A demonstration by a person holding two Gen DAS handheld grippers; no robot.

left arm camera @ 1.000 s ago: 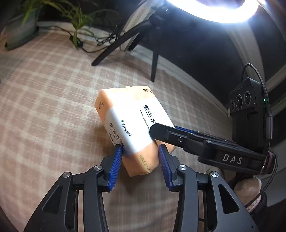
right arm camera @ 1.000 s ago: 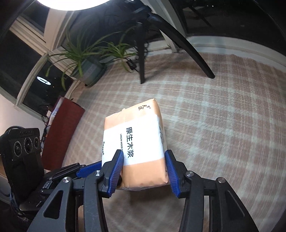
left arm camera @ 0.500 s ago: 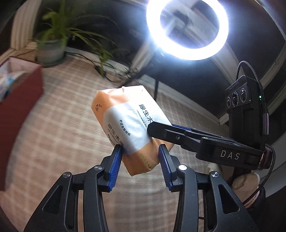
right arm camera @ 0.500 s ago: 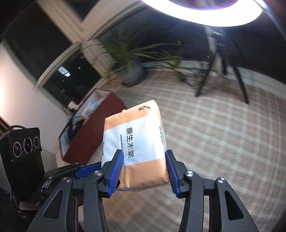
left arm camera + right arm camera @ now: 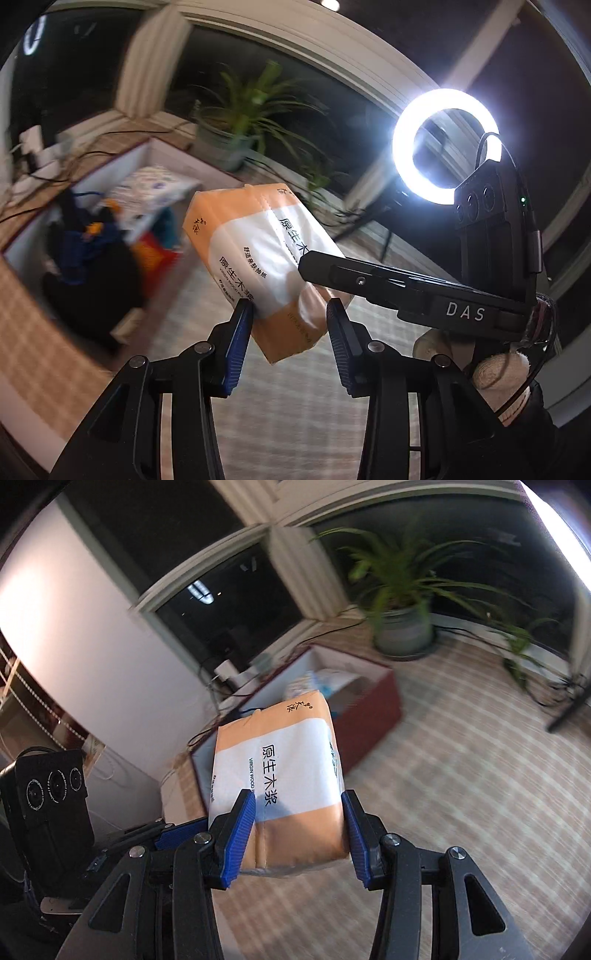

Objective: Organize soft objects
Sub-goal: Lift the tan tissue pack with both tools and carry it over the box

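Tissue pack [image 5: 280, 775], orange and white, held in the air over the checked floor [image 5: 461, 812]. Right gripper [image 5: 299, 827] clamps it, blue pads pressed on both sides of its near end. Left gripper [image 5: 290, 341] grips the same pack [image 5: 258, 258] at a lower corner, pads on both sides. Red box [image 5: 373, 716] on floor past the pack, white inside, soft things in it, blurred. Potted plant [image 5: 402, 624] far right. Ring light [image 5: 443, 146] lit, far right in left view.

Tissue pack [image 5: 258, 258] — between both grippers' fingers [image 5: 236, 347]
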